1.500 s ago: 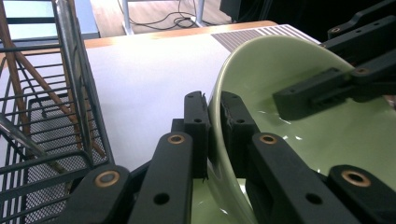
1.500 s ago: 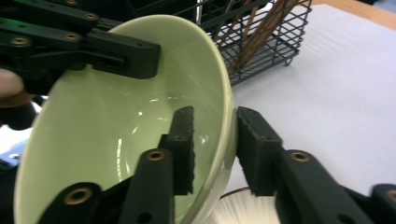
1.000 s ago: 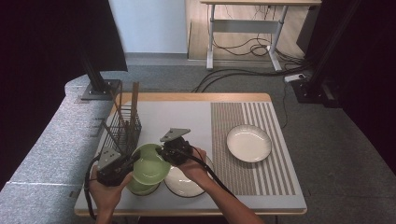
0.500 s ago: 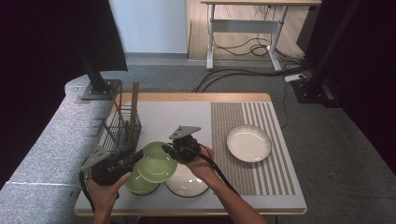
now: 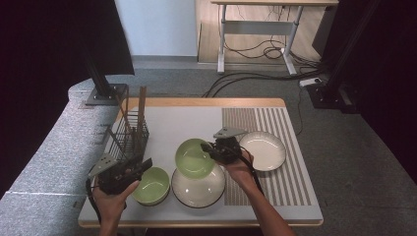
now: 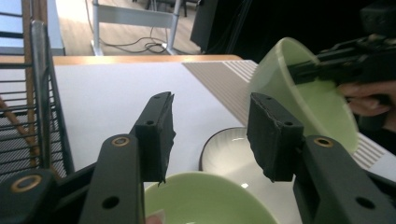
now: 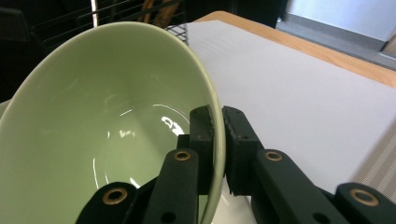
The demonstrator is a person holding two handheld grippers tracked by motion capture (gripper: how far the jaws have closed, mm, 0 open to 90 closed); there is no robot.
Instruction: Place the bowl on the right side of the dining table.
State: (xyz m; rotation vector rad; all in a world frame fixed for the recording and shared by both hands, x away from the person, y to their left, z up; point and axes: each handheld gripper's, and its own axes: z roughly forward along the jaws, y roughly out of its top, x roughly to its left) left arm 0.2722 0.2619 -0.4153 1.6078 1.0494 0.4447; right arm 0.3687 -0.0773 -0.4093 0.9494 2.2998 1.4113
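No lettering, label, brand, number or sign can be read anywhere here: the bowls are plain glaze, the mat is bare, the wire rack carries no tag, and the gripper bodies show bare black with brass rivets.

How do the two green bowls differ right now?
The lifted green bowl is pinched at its rim by the right gripper and tilted above the white bowl; the resting green bowl sits upright on the table, ungripped, below the open left gripper. The lifted one looks wider. Both are glossy pale green and empty.
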